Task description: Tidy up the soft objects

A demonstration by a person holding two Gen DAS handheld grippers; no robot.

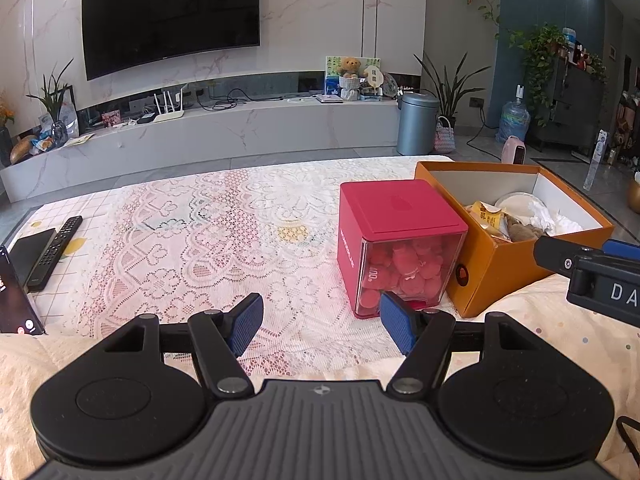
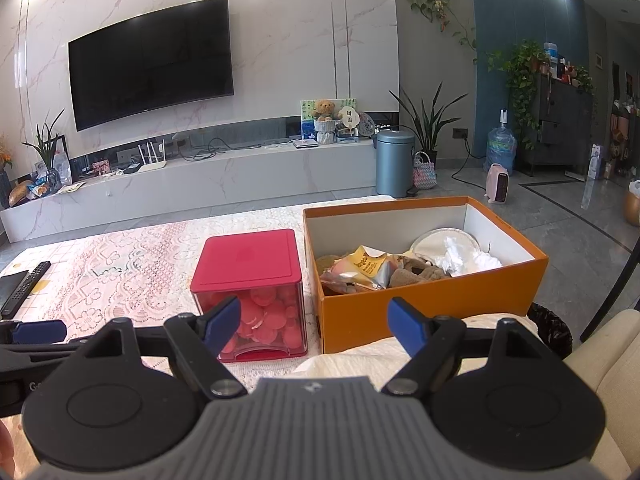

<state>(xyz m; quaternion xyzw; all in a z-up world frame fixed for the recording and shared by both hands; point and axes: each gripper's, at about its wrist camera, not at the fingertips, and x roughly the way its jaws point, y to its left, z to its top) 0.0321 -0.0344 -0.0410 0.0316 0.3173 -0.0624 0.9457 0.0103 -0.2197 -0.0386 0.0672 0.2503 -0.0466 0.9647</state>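
left jaws: left gripper [image 1: 321, 326] is hovering with blue pads spread wide, nothing between them, over the lace.
right jaws: right gripper [image 2: 314, 326] is also standing spread and empty, pointing at the gap between the two boxes.
soft objects: crumpled white tissue [image 2: 464, 258], brown plush toy [image 2: 416, 272], yellow crinkly snack packet [image 2: 366, 266] and round cream fabric pad [image 2: 434, 240] are all lying inside the open orange cardboard box [image 2: 432, 304].
handling: probably light, squashy, not fragile; packet is likely slippery, so pinching a fold or seam looks best; plush by a bunched bit of body; tissue may tear.
red box: red-lidded cube with clear plastic walls [image 2: 248, 276] is holding pink round puffs, sitting just left of the orange box, lid closed.
surface: white lace cloth [image 1: 208, 240] is covering the tabletop; black remote [image 1: 54, 252] is lying at far left.
room: wall-mounted dark TV [image 1: 168, 16], marble media shelf, grey-blue bin [image 2: 394, 162], potted plants.
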